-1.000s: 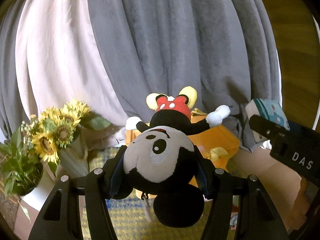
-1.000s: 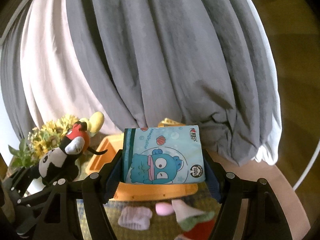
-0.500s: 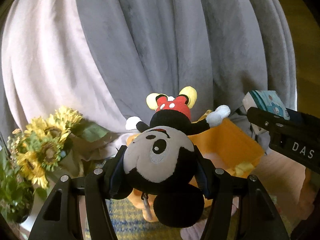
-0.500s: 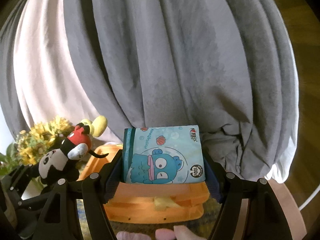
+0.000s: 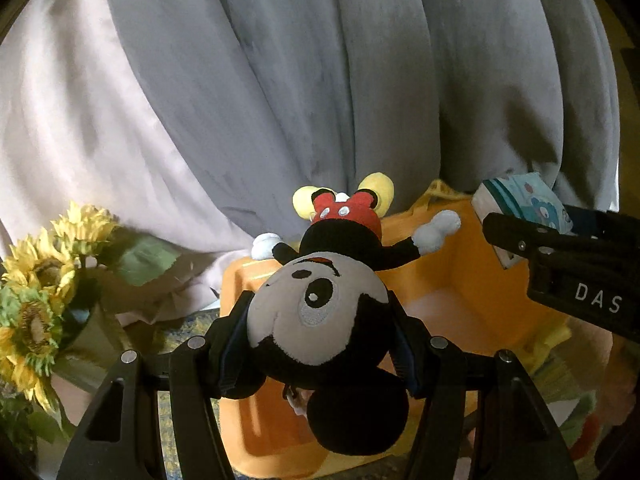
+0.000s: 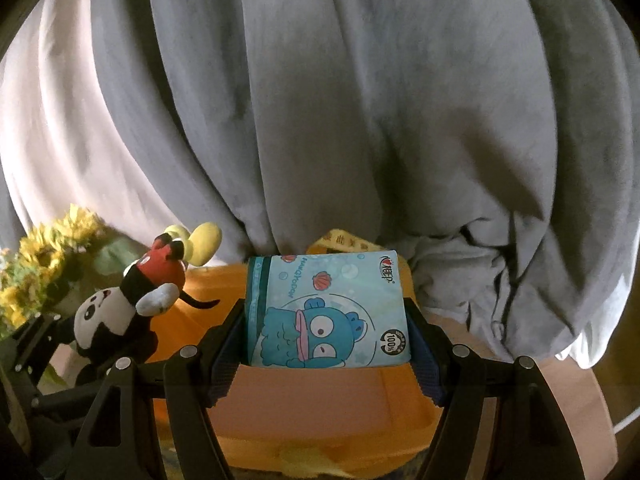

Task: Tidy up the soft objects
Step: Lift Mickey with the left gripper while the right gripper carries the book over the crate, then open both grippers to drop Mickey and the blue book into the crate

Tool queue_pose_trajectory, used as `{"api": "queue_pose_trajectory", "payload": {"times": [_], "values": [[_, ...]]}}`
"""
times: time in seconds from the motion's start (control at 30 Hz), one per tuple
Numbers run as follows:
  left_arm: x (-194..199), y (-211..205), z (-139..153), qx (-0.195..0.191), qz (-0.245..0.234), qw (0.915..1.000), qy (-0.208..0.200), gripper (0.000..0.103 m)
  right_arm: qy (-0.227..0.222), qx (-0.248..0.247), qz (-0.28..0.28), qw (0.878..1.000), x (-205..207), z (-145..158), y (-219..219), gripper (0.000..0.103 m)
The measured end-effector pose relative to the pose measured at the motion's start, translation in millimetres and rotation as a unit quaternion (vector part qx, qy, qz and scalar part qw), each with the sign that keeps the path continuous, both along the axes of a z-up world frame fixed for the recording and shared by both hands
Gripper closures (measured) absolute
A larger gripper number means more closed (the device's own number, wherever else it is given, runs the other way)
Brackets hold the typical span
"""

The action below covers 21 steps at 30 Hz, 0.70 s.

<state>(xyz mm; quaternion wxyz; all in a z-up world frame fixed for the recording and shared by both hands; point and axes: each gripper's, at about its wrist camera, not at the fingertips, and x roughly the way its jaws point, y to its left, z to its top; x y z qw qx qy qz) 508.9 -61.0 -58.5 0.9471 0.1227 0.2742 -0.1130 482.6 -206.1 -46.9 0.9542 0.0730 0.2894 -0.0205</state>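
My left gripper (image 5: 320, 344) is shut on a Mickey Mouse plush (image 5: 320, 320), held upside down by its head above the orange bin (image 5: 472, 280). The plush also shows in the right wrist view (image 6: 132, 312). My right gripper (image 6: 328, 344) is shut on a blue cartoon tissue pack (image 6: 326, 308), held over the orange bin (image 6: 320, 408). The pack also shows in the left wrist view (image 5: 524, 204), to the right of the plush.
Grey and white blankets (image 5: 320, 80) hang behind the bin. Sunflowers in a vase (image 5: 36, 272) stand to the left. A yellow handle (image 6: 348, 240) rises behind the bin. Small soft items (image 5: 572, 400) lie to the bin's right.
Both grippers have moved forward and now hang over the orange bin, which looks larger and closer. The socks on the mat have dropped out of the right wrist view.
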Motion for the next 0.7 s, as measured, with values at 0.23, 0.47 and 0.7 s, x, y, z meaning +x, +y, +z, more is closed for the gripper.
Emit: {"api": "queue_pose_trajectory", "payload": {"times": [0.23,0.47,0.7], "values": [[17.4,0.1,-20.6,0.008,0.012,0.9995,0.027,0.039,0.031,-0.001,0.011,0.999,21.1,-20.2,1.2,0.030],[19.0,1.9,-21.3,0.004,0.027,0.9995,0.019,0.027,0.043,0.006,0.003,0.999,32.0,-28.6,-4.1,0.018],[0.5,8.3,-0.9,-0.016,0.039,0.9991,-0.004,0.019,0.029,0.002,-0.014,0.999,21.1,-17.8,-9.9,0.018]]}}
